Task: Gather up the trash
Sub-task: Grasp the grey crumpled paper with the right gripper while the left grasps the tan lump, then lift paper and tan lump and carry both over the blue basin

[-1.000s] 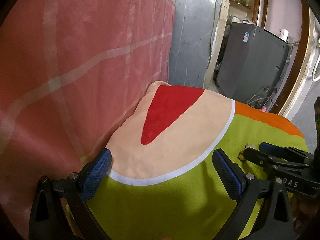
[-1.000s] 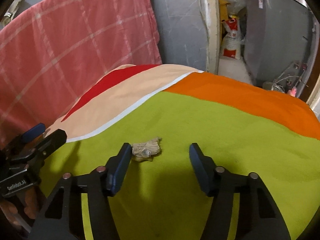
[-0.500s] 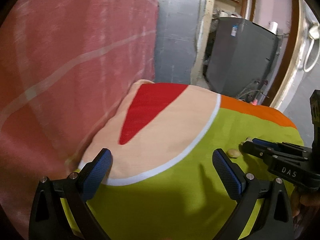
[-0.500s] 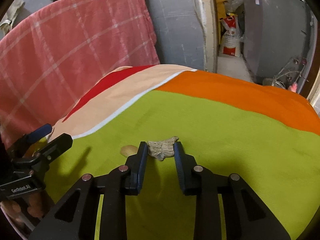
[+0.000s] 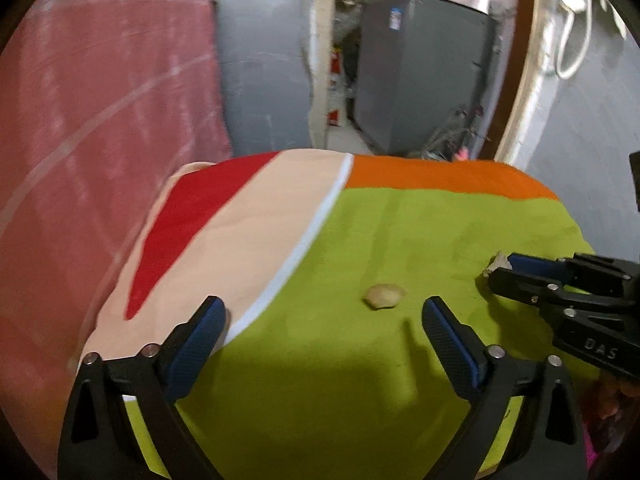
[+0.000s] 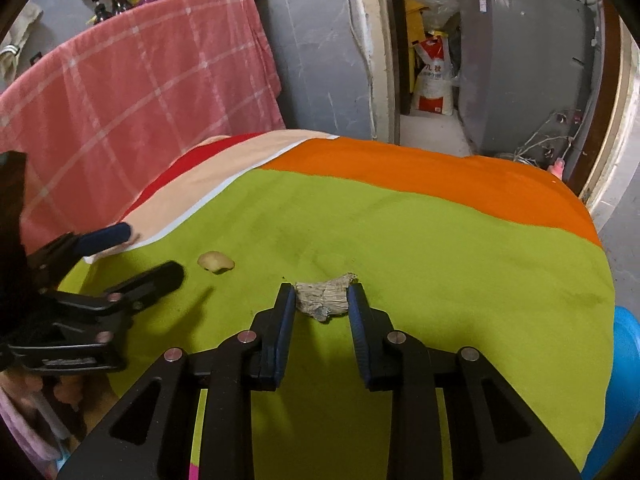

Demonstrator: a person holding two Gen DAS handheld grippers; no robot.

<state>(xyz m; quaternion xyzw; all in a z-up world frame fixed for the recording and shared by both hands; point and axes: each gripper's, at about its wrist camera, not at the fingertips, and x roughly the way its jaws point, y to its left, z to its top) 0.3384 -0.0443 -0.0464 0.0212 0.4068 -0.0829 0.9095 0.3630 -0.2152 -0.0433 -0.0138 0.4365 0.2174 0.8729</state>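
A crumpled grey-brown scrap of trash (image 6: 325, 297) sits between the fingers of my right gripper (image 6: 322, 298), which is shut on it just over the green part of the cloth-covered table (image 6: 440, 248). The scrap's tip shows in the left wrist view (image 5: 496, 262) at the right gripper's fingertips. A small pale yellowish scrap (image 6: 215, 261) lies on the cloth to the left; in the left wrist view (image 5: 383, 295) it lies just ahead of my left gripper (image 5: 320, 314), nearer its right finger. The left gripper is open and empty.
A pink checked cloth (image 6: 132, 100) hangs at the back left. A grey cabinet (image 6: 520, 60) and a white sack (image 6: 434, 84) stand past the table's far edge. A blue container's rim (image 6: 622, 368) shows at the table's right edge.
My right gripper closed on the grey-brown scrap and holds it. My left gripper swung right, bringing the pale scrap into view ahead of it.
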